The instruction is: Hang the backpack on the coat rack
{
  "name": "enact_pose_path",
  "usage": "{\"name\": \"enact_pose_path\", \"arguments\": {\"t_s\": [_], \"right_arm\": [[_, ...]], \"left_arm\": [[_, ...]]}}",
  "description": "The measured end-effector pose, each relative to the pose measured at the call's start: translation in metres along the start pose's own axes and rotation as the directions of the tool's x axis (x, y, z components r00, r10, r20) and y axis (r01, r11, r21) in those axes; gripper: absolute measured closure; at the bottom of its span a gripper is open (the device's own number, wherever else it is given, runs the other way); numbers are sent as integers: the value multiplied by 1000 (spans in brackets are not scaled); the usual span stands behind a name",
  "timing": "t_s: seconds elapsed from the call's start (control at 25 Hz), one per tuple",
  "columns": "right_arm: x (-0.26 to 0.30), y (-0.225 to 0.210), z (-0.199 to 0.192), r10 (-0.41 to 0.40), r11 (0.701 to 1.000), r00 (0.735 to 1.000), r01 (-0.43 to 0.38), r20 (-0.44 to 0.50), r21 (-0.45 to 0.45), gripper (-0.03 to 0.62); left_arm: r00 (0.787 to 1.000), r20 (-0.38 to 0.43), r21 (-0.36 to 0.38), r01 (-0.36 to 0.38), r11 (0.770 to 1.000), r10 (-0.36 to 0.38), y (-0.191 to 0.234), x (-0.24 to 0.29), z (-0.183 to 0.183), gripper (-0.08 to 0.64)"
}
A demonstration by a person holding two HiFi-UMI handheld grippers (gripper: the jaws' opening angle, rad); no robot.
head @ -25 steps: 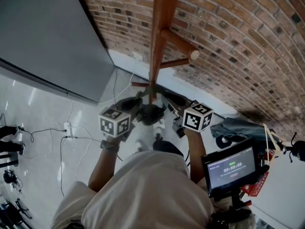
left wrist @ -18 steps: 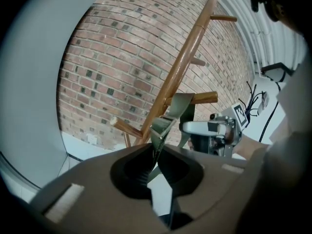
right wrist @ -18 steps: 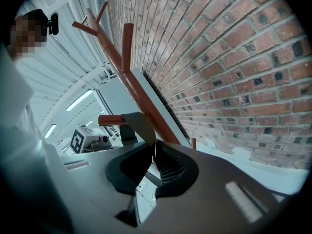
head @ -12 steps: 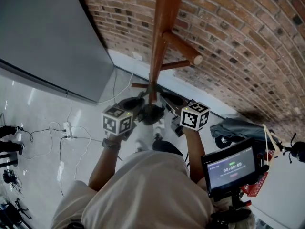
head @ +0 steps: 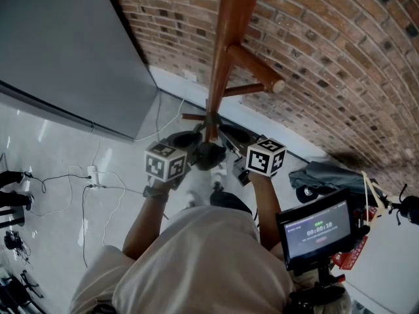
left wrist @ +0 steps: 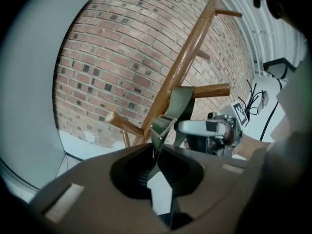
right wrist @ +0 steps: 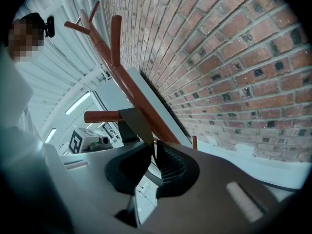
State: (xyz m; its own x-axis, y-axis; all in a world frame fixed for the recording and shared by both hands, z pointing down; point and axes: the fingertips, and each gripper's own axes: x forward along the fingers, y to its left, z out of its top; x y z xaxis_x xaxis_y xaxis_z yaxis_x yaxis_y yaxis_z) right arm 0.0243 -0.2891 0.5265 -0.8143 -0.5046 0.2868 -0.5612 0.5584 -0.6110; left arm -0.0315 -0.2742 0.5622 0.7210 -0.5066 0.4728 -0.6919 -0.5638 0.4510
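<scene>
The wooden coat rack [head: 226, 44] rises in front of me, one peg [head: 255, 67] pointing right. The dark backpack [head: 208, 154] hangs low at the pole between both grippers. Its olive strap [left wrist: 179, 103] is looped over a peg [left wrist: 210, 90]. My left gripper [left wrist: 158, 152] is shut on that strap just below the peg; in the head view this left gripper [head: 175, 157] is left of the pole. My right gripper [right wrist: 155, 152] is opening: the strap [right wrist: 134, 123] over the peg [right wrist: 100, 116] still runs between its pads, with a thin slit showing. From above, the right gripper [head: 252, 159] is right of the pole.
A brick wall [head: 340, 57] stands behind the rack and a grey panel [head: 65, 51] to the left. Cables and a power strip [head: 91, 174] lie on the pale floor. A dark bag [head: 327, 174] lies at the right. A small monitor [head: 317, 231] sits near my chest.
My left gripper has sunk a little and edged towards the pole. The right gripper has stayed almost where it was.
</scene>
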Motion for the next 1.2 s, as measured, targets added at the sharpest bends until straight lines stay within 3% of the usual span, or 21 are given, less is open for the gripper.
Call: {"name": "enact_pose_path", "arguments": {"t_s": [0.76, 1.08, 1.2], "right_arm": [[16, -2, -3, -14, 1000, 1000, 14, -21, 4, 538], [12, 0, -3, -6, 1000, 1000, 6, -18, 3, 525], [11, 2, -2, 2, 1000, 1000, -2, -10, 8, 486]], "left_arm": [[1000, -4, 19, 12, 1000, -12, -5, 22, -2, 523], [999, 12, 22, 45, 999, -45, -9, 29, -4, 491], [998, 34, 9, 56, 998, -56, -9, 29, 0, 455]]}}
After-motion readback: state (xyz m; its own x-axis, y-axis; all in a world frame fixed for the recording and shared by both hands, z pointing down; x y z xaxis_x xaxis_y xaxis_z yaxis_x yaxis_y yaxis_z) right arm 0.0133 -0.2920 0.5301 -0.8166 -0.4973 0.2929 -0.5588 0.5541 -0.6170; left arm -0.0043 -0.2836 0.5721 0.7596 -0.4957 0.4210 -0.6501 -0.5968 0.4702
